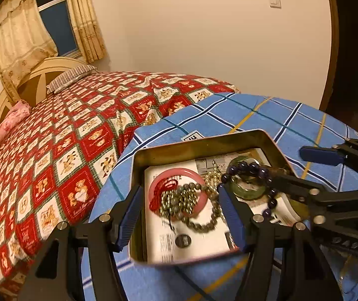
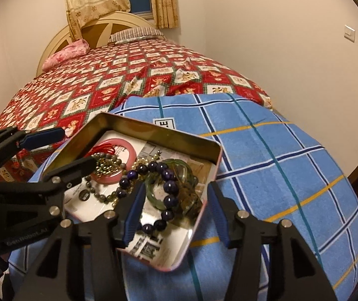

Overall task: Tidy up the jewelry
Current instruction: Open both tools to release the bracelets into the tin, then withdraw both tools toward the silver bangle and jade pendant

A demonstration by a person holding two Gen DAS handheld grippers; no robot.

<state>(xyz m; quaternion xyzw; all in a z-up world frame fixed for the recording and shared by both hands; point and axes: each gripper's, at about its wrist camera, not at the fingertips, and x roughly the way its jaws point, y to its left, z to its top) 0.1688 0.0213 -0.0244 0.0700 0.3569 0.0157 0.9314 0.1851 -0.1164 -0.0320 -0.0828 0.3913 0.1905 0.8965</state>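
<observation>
Both tongs (image 1: pixel 179 215) (image 2: pixel 176 213) agape w/ nothing gripped; tin (image 1: pixel 204 140) holds bangles (image 1: pixel 179 173), bead bracelets (image 2: pixel 168 190).

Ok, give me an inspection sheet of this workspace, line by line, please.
Surface: blue plaid cloth.
Job's things: metal tin holding pink bangle, red cord, grey bead bracelet, green bangle, purple bead bracelet, a gold chain, all on printed paper.
Clutter: nothing seen.
Grippers: left gripper open over the tin; right gripper open at the tin's near corner.
Cables: nothing seen.
Surroundings: bed with red quilt, curtains, wall switch.
</observation>
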